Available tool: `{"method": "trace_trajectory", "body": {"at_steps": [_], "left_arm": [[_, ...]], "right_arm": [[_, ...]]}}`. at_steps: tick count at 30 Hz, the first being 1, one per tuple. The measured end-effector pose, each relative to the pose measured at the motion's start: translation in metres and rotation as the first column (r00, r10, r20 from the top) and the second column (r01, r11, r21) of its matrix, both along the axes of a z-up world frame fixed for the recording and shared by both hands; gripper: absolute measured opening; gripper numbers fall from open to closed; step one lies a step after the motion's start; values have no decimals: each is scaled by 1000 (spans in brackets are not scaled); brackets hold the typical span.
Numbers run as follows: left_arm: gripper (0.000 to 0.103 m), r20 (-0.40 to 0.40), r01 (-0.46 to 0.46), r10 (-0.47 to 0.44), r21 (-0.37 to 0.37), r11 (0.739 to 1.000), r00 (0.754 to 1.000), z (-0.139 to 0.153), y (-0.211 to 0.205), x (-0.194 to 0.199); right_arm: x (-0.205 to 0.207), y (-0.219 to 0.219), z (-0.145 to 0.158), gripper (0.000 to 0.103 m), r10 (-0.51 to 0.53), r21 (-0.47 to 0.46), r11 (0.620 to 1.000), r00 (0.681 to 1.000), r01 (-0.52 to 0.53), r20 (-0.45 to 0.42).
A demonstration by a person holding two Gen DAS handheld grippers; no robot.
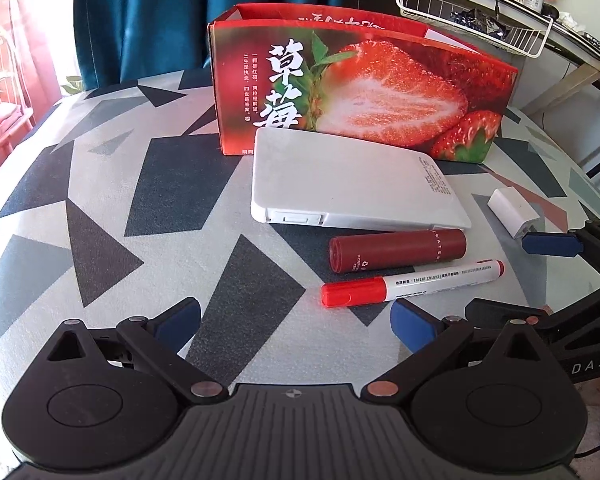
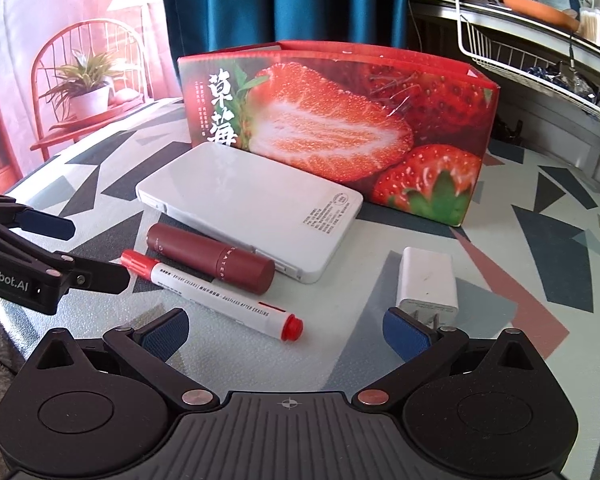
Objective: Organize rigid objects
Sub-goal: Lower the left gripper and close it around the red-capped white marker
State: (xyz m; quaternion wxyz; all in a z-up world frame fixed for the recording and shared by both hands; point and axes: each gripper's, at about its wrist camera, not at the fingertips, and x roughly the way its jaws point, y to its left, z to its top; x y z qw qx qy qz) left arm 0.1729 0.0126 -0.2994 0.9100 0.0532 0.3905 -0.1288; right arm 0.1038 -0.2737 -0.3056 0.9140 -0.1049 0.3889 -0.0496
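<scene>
On the table (image 1: 100, 208), covered in a cloth of grey, black and white triangles, a red strawberry box (image 1: 364, 92) stands upright with its top open, its long printed side facing both cameras. Just in front of it lies a flat white power bank (image 1: 348, 184), its far edge close against the foot of the box. Nearer the cameras, a dark red cylindrical tube (image 1: 398, 249) lies on its side beside the power bank's near edge, and just beside that lies a white marker with a red cap (image 1: 412, 283), roughly parallel to the tube. A small white charger plug (image 1: 514, 211) lies apart from this group, on the right side of the table; in the right wrist view its metal prongs point toward the camera.

The left gripper (image 1: 296, 322) hovers low over the cloth with its blue-padded fingers (image 1: 178, 320) spread wide and holding nothing; the marker's capped end lies just beyond its right finger. The right gripper (image 2: 286, 330) also has its fingers (image 2: 406, 330) spread wide and empty; its right finger sits just at the prongs of the charger plug, though I cannot tell whether it touches them, and the marker's uncapped-looking red end lies between the two fingers' reach.

Behind the table hangs a teal curtain (image 1: 148, 12), and to the right a white wire basket (image 1: 480, 12) hangs from a cluttered shelf
</scene>
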Motion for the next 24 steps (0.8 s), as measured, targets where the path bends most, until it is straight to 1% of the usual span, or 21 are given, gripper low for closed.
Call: {"method": "trace_trajectory", "body": {"at_steps": [4, 7, 11, 13, 20, 21, 24], "left_arm": [[102, -25, -11, 11, -5, 1000, 1000, -3, 3, 3], [102, -46, -19, 19, 5, 1000, 999, -6, 3, 5], [103, -42, -9, 10, 31, 999, 999, -8, 0, 5], [103, -37, 3, -1, 62, 998, 999, -10, -3, 4], [103, -25, 5, -4, 55, 998, 1000, -10, -2, 2], [103, -25, 6, -5, 55, 998, 1000, -10, -2, 2], [103, -39, 13, -11, 53, 998, 999, -9, -1, 5]], "right_arm": [[2, 0, -4, 102, -12, -1, 1000, 1000, 12, -23], [3, -1, -8, 102, -22, -4, 1000, 999, 22, -42], [3, -1, -10, 103, -20, -20, 1000, 999, 19, -46], [3, 2, -11, 103, -17, -38, 999, 999, 15, -52], [3, 1, -10, 103, -18, -29, 999, 998, 17, -58], [2, 0, -9, 102, -18, -23, 1000, 998, 17, -57], [1, -1, -8, 97, -29, -20, 999, 998, 28, -48]]}}
